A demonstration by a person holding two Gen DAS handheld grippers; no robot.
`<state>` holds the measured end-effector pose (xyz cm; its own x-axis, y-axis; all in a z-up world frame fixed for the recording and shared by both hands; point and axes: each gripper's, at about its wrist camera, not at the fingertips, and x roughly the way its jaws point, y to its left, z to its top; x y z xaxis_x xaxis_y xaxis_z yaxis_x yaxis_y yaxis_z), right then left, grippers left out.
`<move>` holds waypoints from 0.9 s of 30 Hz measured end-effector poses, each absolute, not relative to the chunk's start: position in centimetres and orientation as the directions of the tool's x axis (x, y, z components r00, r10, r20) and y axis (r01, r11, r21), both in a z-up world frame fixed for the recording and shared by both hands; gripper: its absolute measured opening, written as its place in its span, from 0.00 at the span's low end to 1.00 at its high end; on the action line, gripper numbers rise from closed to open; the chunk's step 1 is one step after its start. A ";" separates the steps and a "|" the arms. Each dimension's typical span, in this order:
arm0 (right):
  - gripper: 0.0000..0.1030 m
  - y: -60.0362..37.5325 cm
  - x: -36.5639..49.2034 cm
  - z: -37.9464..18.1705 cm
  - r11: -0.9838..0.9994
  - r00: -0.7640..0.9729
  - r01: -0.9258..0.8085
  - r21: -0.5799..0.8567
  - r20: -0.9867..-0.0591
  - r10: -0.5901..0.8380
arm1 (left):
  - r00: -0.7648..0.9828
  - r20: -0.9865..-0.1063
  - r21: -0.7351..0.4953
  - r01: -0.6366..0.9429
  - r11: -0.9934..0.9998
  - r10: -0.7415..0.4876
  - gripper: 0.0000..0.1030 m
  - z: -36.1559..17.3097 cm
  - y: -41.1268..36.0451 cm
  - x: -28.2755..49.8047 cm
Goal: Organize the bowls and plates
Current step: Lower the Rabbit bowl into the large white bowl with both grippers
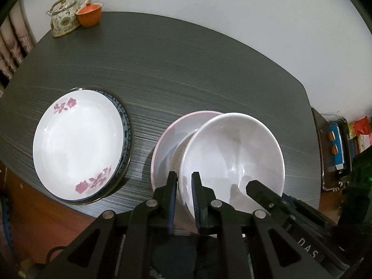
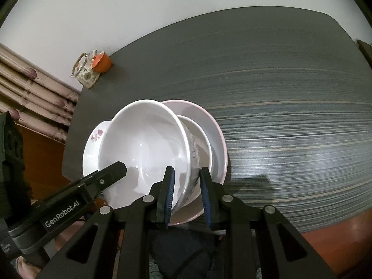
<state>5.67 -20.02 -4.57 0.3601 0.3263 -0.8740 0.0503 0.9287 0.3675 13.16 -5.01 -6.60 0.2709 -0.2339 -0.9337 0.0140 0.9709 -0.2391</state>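
A plain white bowl (image 1: pixel 234 153) hangs tilted over a pink-rimmed bowl (image 1: pixel 162 148) that has a smaller white bowl (image 2: pixel 204 144) nested inside. My left gripper (image 1: pixel 184 176) is shut on the white bowl's near left rim. My right gripper (image 2: pixel 187 172) straddles the opposite rim of the white bowl (image 2: pixel 144 148), one finger inside and one outside, closed on the wall. Left of this stack, a rose-printed plate (image 1: pixel 76 144) lies on a blue-patterned plate (image 1: pixel 125 134).
The dark striped table (image 1: pixel 186 69) stretches bare to the wall. A floral teapot (image 1: pixel 65 16) and an orange cup (image 1: pixel 89 15) stand at the far left corner. A cluttered shelf (image 1: pixel 337 148) sits past the right edge, and curtains (image 2: pixel 34 93) hang at the left.
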 end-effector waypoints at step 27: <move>0.26 -18.5 5.9 -5.3 0.945 0.360 0.041 0.326 -0.886 0.290 | 0.247 -0.942 -0.229 0.016 0.973 -0.226 0.12 -7.7 -5.2 13.8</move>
